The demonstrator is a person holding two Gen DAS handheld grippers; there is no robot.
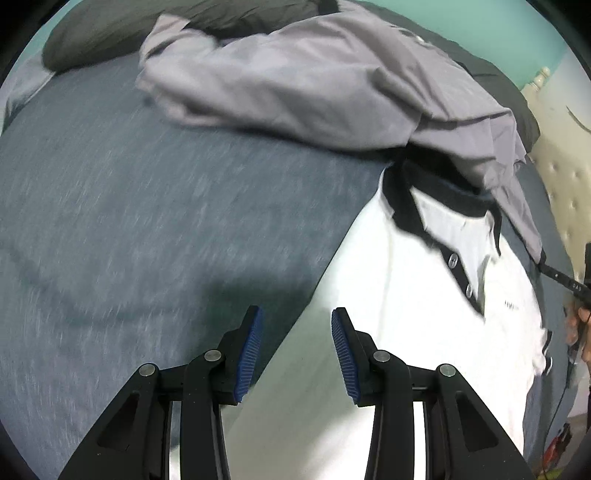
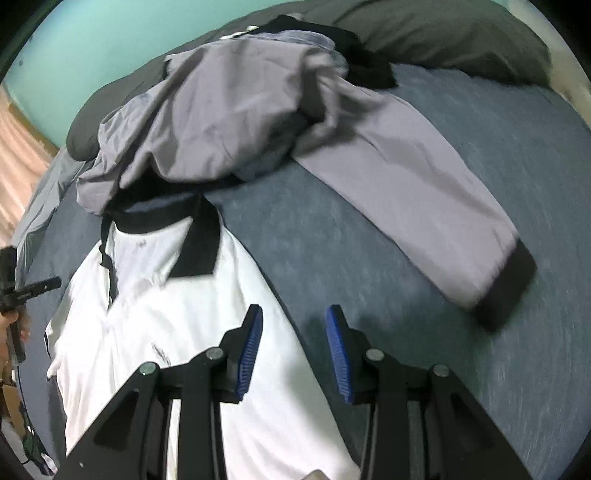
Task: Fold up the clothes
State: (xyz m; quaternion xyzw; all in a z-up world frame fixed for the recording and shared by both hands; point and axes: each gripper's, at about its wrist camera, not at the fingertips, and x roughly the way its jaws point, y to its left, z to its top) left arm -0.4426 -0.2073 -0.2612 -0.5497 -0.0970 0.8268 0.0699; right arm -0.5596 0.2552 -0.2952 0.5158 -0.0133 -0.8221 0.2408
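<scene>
On the bed: a blue-grey sheet (image 1: 155,206) spreads under everything I am working over.
Pillows: dark grey pillow (image 2: 443,33) at the head, against a teal wall.
Grey jacket: heaped grey jacket (image 2: 229,110) near the pillows, one black-cuffed sleeve (image 2: 506,284) stretched across the sheet.
White polo shirt: the white polo shirt (image 1: 417,325) lies flat in front of me, black collar tucked under the jacket's edge.
Left hand-held gripper (image 1: 297,334): jaws apart, over the shirt's left edge, holding nothing.
Right hand-held gripper (image 2: 293,330): jaws apart, over the shirt's right edge, holding nothing.
</scene>
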